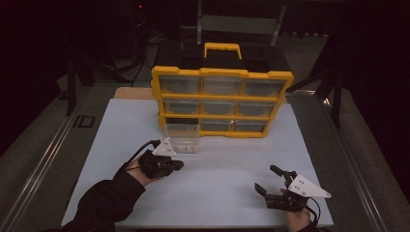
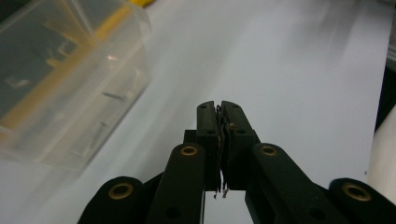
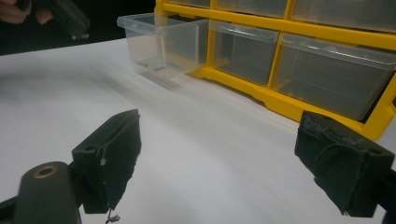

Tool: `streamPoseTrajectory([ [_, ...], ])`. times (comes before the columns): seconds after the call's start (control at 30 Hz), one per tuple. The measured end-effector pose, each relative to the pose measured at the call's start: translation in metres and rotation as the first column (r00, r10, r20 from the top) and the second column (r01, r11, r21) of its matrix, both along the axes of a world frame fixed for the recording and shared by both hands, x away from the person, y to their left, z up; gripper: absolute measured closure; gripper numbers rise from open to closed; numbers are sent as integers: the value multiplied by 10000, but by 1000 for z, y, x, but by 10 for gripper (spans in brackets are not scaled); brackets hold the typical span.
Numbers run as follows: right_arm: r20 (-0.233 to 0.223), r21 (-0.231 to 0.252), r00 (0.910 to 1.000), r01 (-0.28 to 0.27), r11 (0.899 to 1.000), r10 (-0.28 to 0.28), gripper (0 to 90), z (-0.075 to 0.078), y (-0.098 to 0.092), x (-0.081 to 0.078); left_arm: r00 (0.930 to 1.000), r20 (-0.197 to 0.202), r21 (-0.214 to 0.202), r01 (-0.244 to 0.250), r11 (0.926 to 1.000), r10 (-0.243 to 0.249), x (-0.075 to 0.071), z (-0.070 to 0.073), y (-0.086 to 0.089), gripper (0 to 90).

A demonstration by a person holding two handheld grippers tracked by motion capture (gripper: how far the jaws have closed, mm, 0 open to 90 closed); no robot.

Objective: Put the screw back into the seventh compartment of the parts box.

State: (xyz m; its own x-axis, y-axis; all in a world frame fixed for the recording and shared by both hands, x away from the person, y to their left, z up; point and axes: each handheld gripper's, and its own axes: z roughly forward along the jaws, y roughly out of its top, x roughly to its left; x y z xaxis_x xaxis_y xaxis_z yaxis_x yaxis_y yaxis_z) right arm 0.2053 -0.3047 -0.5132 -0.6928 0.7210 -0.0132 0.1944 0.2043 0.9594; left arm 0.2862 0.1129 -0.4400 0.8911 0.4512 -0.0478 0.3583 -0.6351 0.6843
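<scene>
A yellow organiser [image 1: 222, 73] with clear drawers stands at the back of the white board [image 1: 217, 193]. Its bottom-left clear drawer [image 1: 182, 139] is pulled out onto the board and holds a few small metal parts [image 2: 114, 95]. My left gripper [image 1: 180, 164] hovers just in front of that drawer, pointing right. In the left gripper view its jaws [image 2: 219, 109] are pressed shut and I see nothing held between the frayed pads. My right gripper [image 1: 267, 179] rests near the board's front right. Its jaws [image 3: 224, 154] stand wide open with nothing between the pads [image 3: 112, 154].
The pulled-out drawer [image 3: 163, 44] sits left of the organiser's lower row [image 3: 280, 98] in the right gripper view, with the left hand and gripper [image 3: 70, 18] beyond it. Dark floor and metal rails [image 1: 43, 159] surround the board.
</scene>
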Motion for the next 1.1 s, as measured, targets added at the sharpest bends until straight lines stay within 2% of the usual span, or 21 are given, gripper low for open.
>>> streamPoseTrajectory([
  [0.33, 10, -15, 10000, -18, 10000, 18, 142, 0, 0, 0, 9982, 347, -447, -475, 9979, 491, 11, 23, 4, 869],
  [0.47, 3, -3, 10000, -7, 10000, 7, 142, 0, 0, 0, 9965, 525, -506, -617, 9968, 643, 15, 30, 3, 869],
  [0.7, 11, 0, 10000, -12, 10000, 12, 142, 0, 0, 0, 9916, 628, -816, -1082, 9908, 1134, 27, 39, 2, 869],
  [0.8, 13, 25, 10000, -10, 10000, 10, 142, 0, 0, 0, 9885, 662, -877, -1302, 9876, 1362, 32, 41, 3, 869],
  [0.9, 11, 20, 10000, -12, 10000, 12, 142, 0, 0, 0, 9828, 698, -1005, -1635, 9814, 1709, 37, 40, 3, 868],
  [1.1, 10, 20, 10000, 0, 10000, 0, 142, 0, 0, 0, 9688, 748, -1129, -2273, 9673, 2364, 46, 38, 2, 868],
])
